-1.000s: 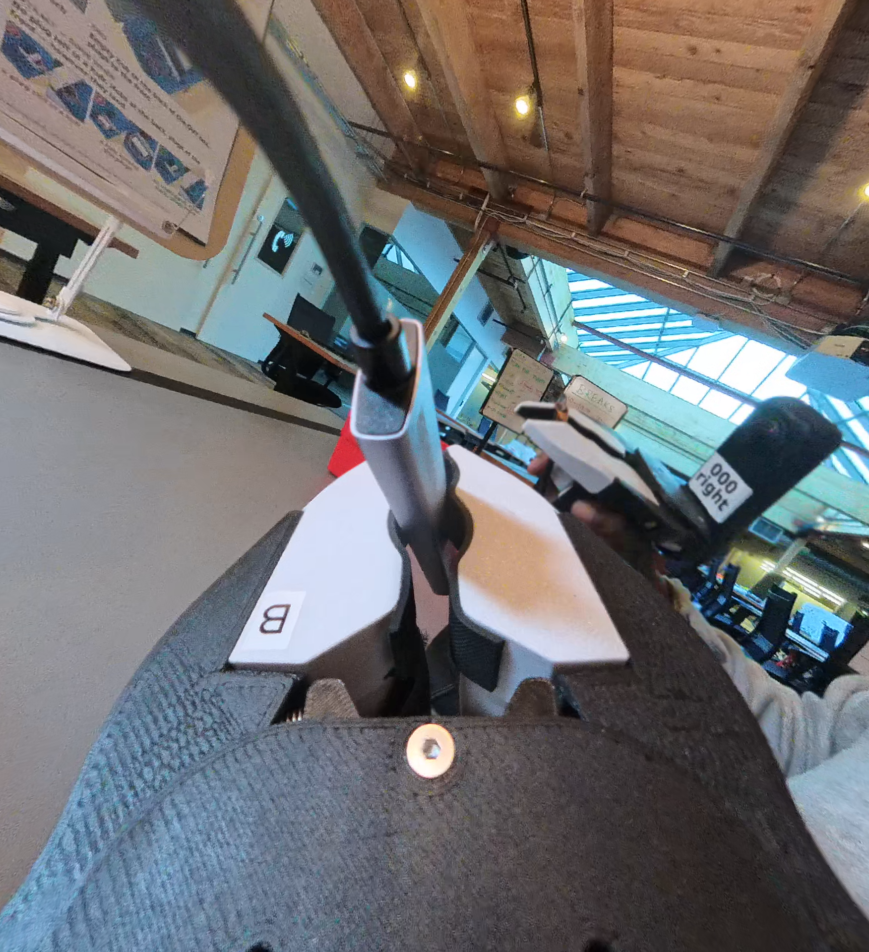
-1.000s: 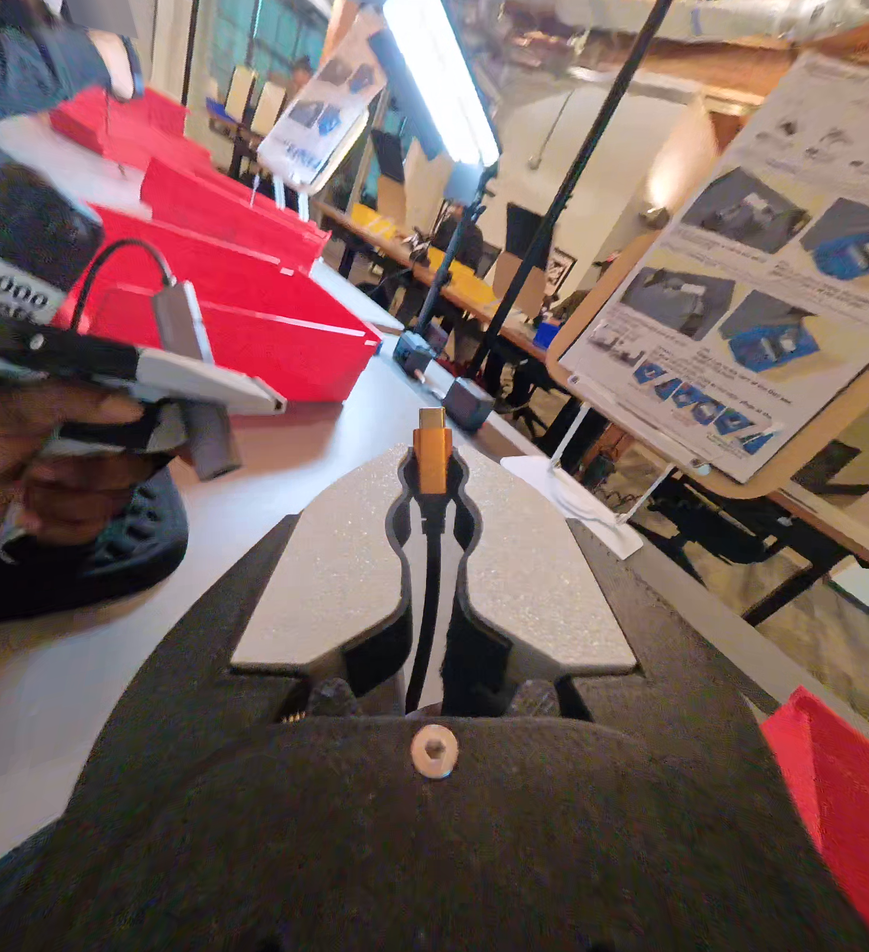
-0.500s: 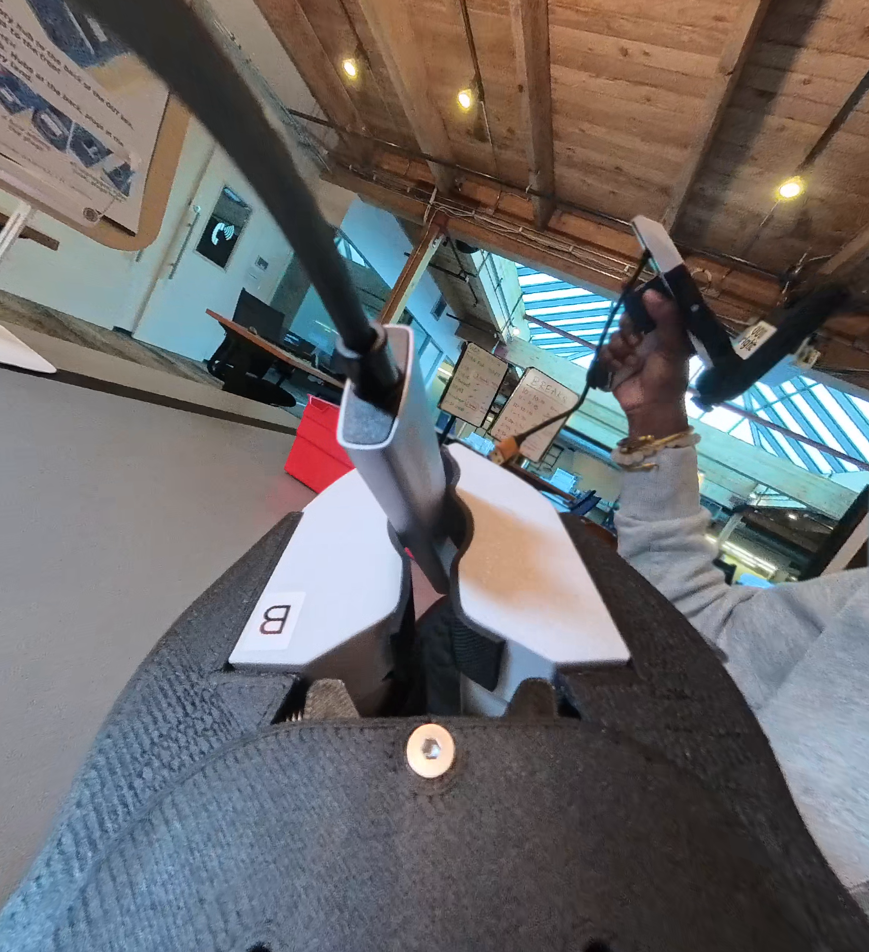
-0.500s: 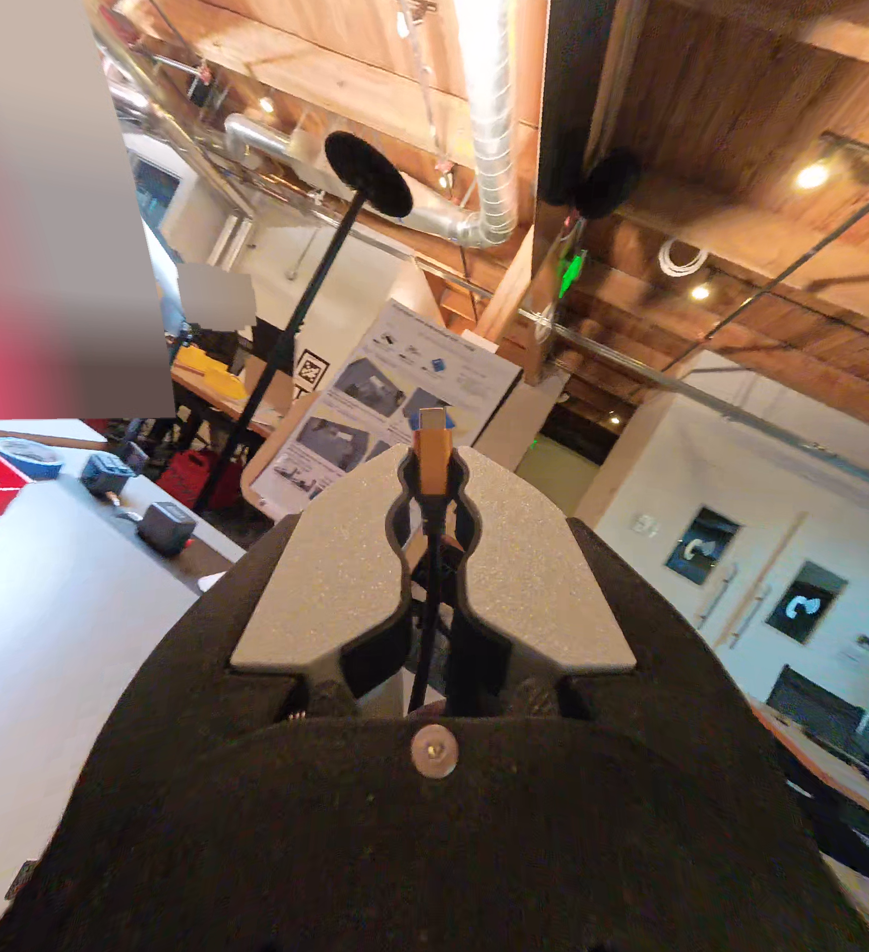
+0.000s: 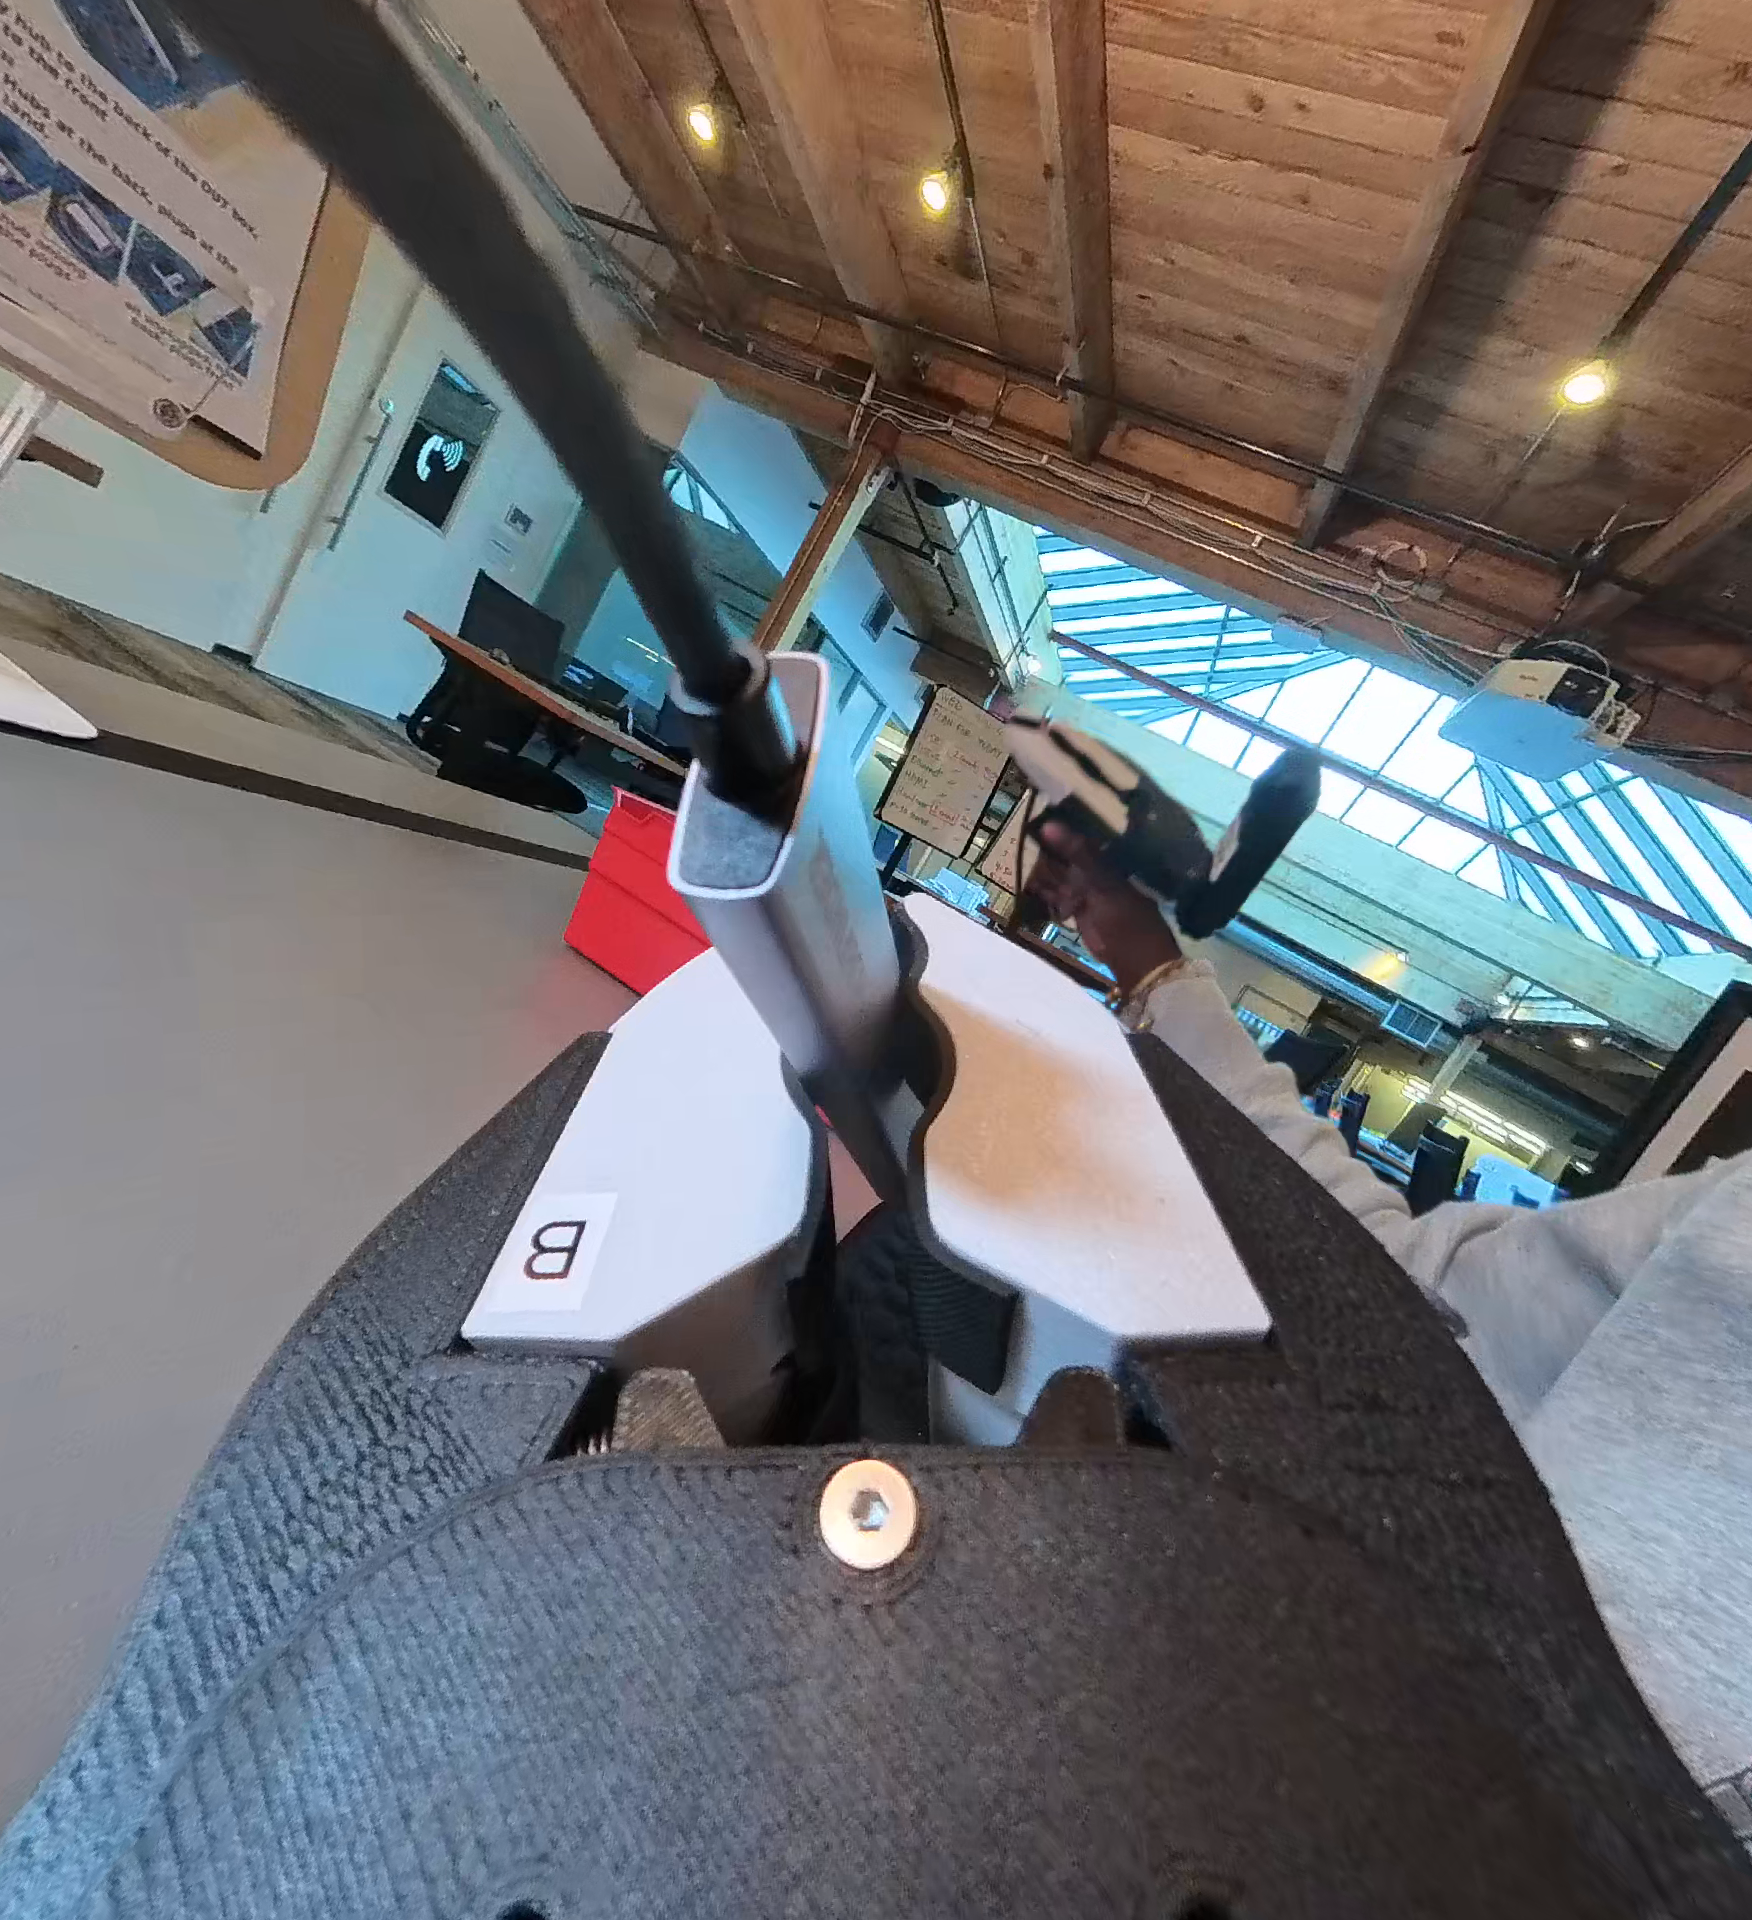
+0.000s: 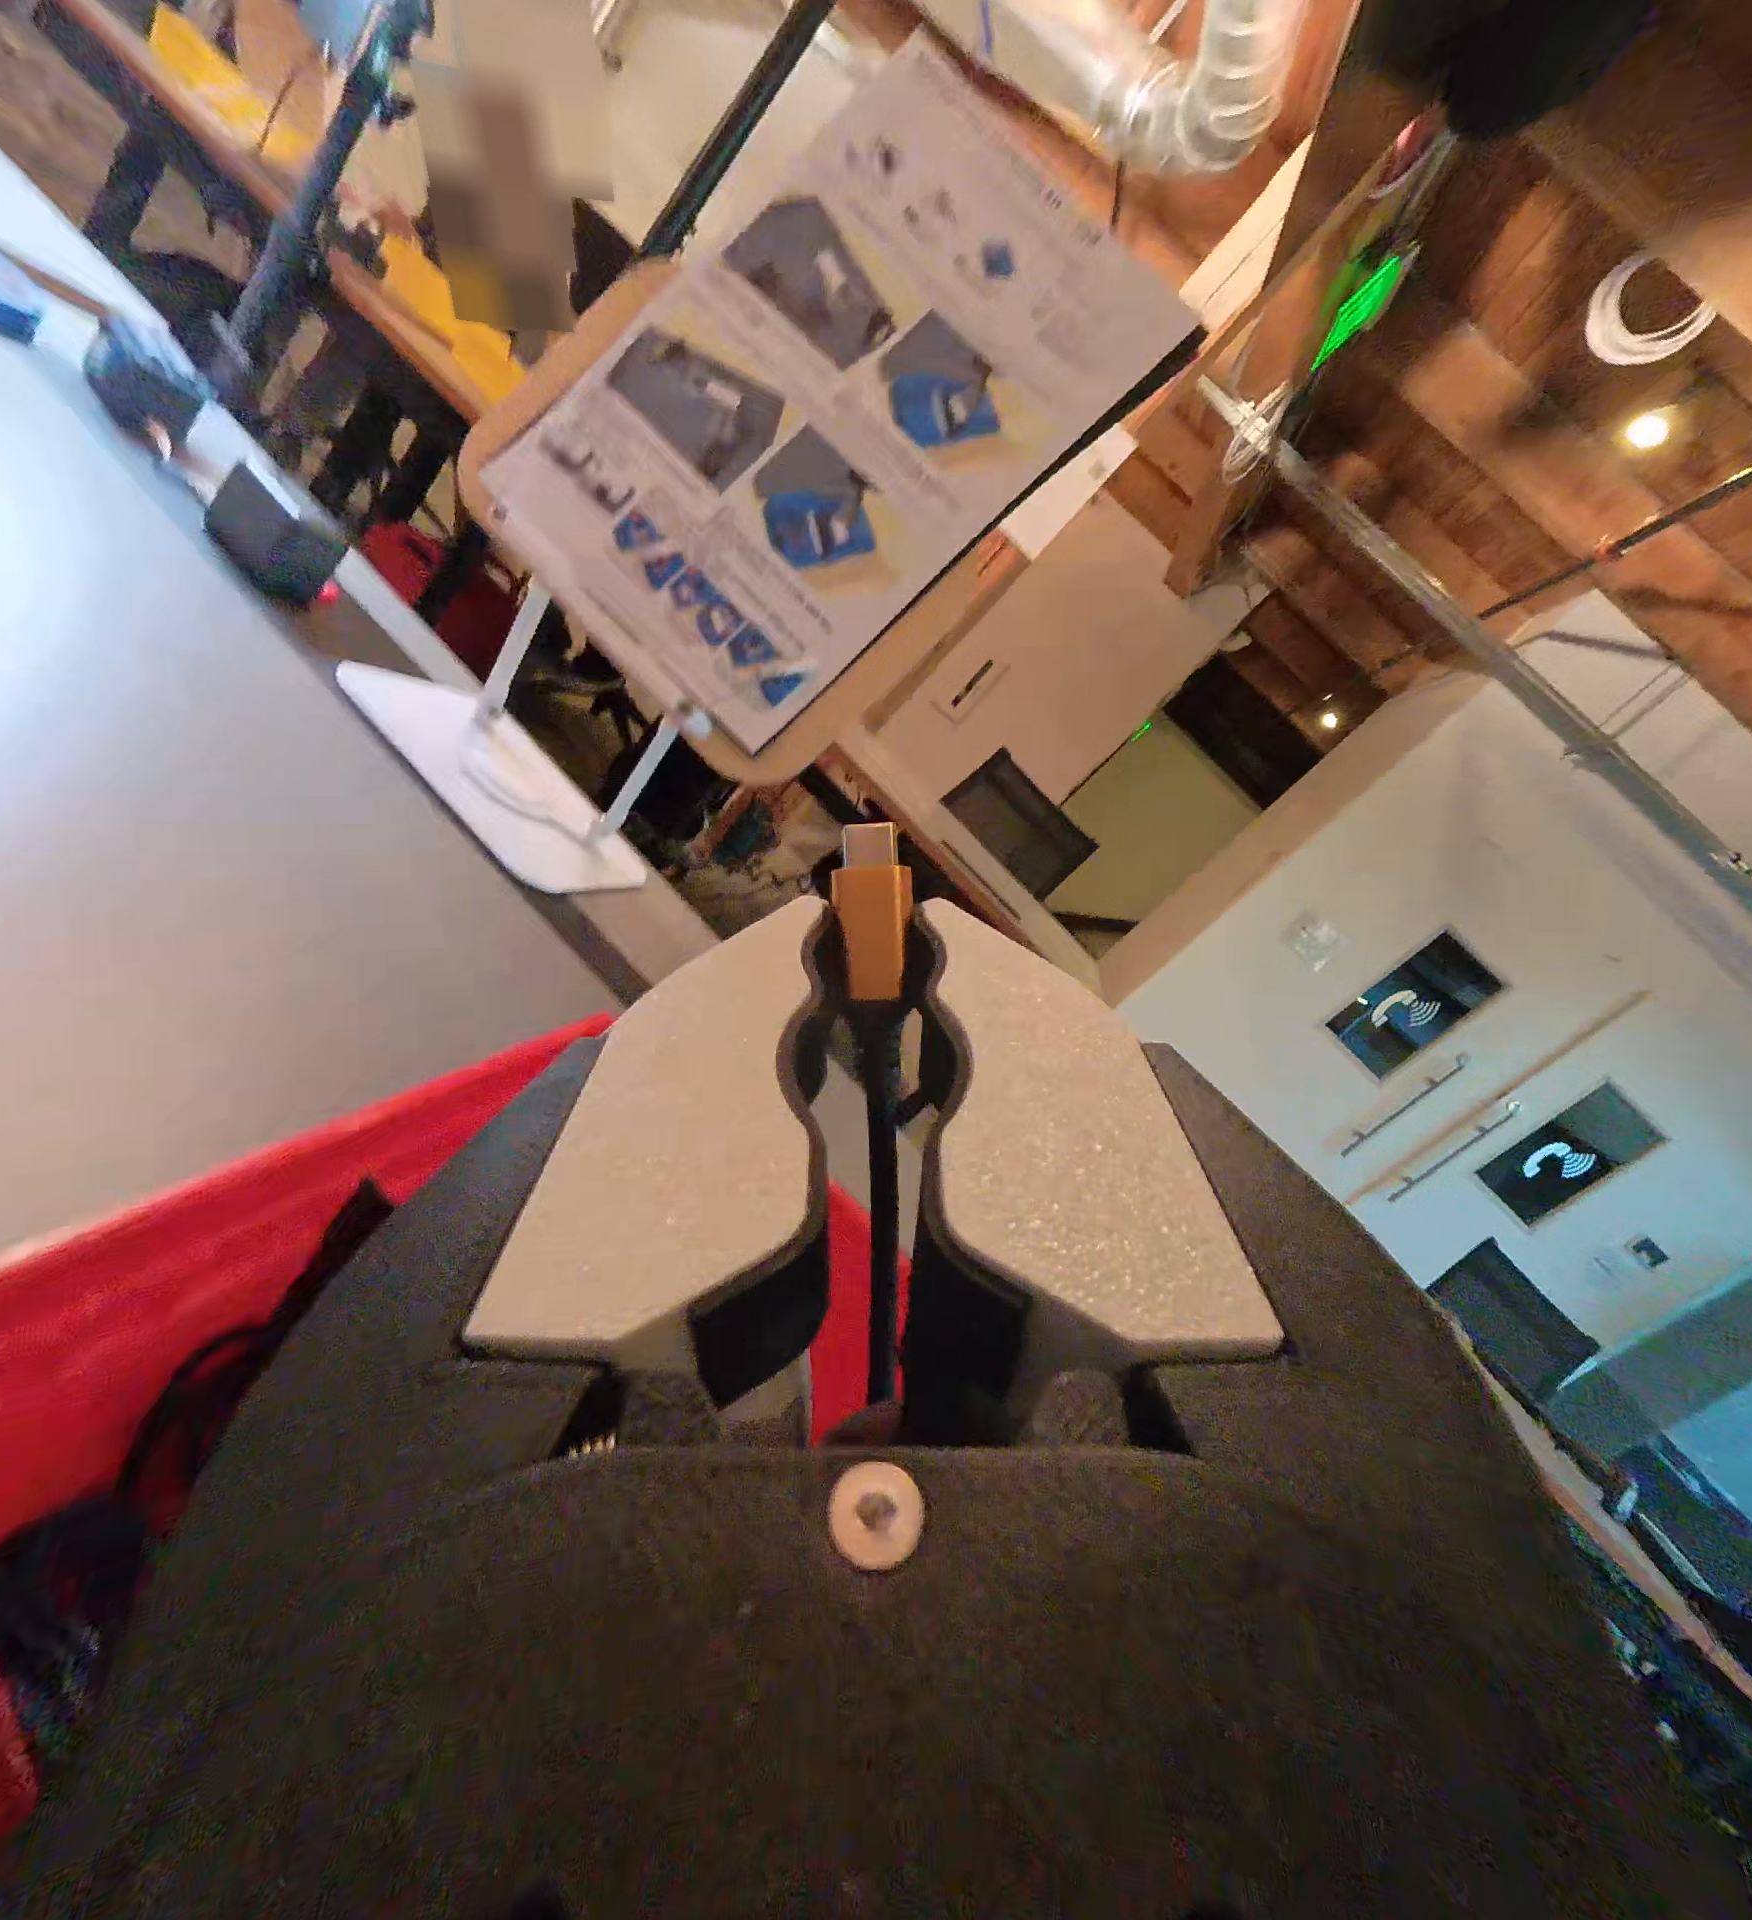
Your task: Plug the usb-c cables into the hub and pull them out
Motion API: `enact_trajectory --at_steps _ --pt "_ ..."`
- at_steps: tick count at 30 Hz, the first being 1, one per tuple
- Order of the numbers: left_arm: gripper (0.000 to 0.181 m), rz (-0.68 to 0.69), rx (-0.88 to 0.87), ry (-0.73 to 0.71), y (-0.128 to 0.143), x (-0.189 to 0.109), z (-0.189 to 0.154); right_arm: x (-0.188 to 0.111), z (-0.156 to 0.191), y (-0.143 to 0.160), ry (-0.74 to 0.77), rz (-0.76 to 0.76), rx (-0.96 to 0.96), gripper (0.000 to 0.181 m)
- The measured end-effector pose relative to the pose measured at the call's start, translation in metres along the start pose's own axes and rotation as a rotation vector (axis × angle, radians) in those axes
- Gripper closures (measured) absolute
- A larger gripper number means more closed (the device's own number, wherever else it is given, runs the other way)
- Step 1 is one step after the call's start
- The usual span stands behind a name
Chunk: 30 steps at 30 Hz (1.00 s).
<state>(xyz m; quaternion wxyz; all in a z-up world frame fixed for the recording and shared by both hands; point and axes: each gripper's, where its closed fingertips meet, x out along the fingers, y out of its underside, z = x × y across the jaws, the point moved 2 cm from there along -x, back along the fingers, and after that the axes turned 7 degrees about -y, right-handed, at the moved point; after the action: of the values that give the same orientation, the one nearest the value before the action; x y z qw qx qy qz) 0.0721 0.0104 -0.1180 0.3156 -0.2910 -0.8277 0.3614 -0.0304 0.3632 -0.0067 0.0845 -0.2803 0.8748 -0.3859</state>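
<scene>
My left gripper [image 5: 856,997] is shut on a slim grey metal hub [image 5: 799,894]. The hub sticks up and to the left, and its thick black cable [image 5: 498,301] runs off the top left. My right gripper [image 6: 872,914] is shut on an orange USB-C plug [image 6: 872,930]. The plug's silver tip points forward past the fingers and its black cable [image 6: 882,1247] runs back between them. In the left wrist view the right gripper [image 5: 1142,810] is held up in the air to the right, apart from the hub.
A grey table [image 5: 176,987] lies on the left, with a red bin [image 5: 633,904] at its far end. In the right wrist view a red bin [image 6: 124,1309] is low on the left. An instruction board [image 6: 799,436] on a white stand [image 6: 498,769] is at the table edge.
The right gripper rose high with the plug, then came down and tilted, now pointing past the instruction board. The left gripper keeps its grip on the hub and has barely moved.
</scene>
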Motion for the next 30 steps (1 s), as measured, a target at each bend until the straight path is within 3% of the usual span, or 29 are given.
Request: enact_trajectory --at_steps 6,11,15,19,21,24,27,30 --pt "0.174 0.002 -0.003 0.002 0.000 0.000 0.000 0.005 0.072 0.080 -0.322 0.274 -0.038 0.168" --pt "0.174 0.007 -0.005 0.002 0.001 0.001 0.000 0.000 0.116 0.120 -0.588 0.529 -0.047 0.167" --pt "0.174 0.006 -0.005 0.001 0.001 0.001 0.000 -0.001 0.119 0.121 -0.661 0.662 0.030 0.128" --pt "0.174 0.007 -0.003 0.003 0.001 0.001 0.000 0.006 0.100 0.088 -0.586 0.605 0.182 0.095" --pt "0.174 0.010 -0.004 0.004 0.001 0.001 0.000 0.014 0.087 0.053 -0.493 0.458 0.272 0.092" --pt "0.173 0.030 0.009 0.005 0.004 0.002 -0.001 0.025 0.088 -0.028 -0.438 0.110 0.470 0.086" --pt "0.173 0.054 0.031 0.010 0.007 0.004 -0.004 0.028 0.123 -0.103 -0.491 -0.215 0.606 0.086" --pt "0.173 0.073 0.065 0.021 0.011 0.005 -0.007 0.037 0.191 -0.146 -0.684 -0.313 0.713 0.084"
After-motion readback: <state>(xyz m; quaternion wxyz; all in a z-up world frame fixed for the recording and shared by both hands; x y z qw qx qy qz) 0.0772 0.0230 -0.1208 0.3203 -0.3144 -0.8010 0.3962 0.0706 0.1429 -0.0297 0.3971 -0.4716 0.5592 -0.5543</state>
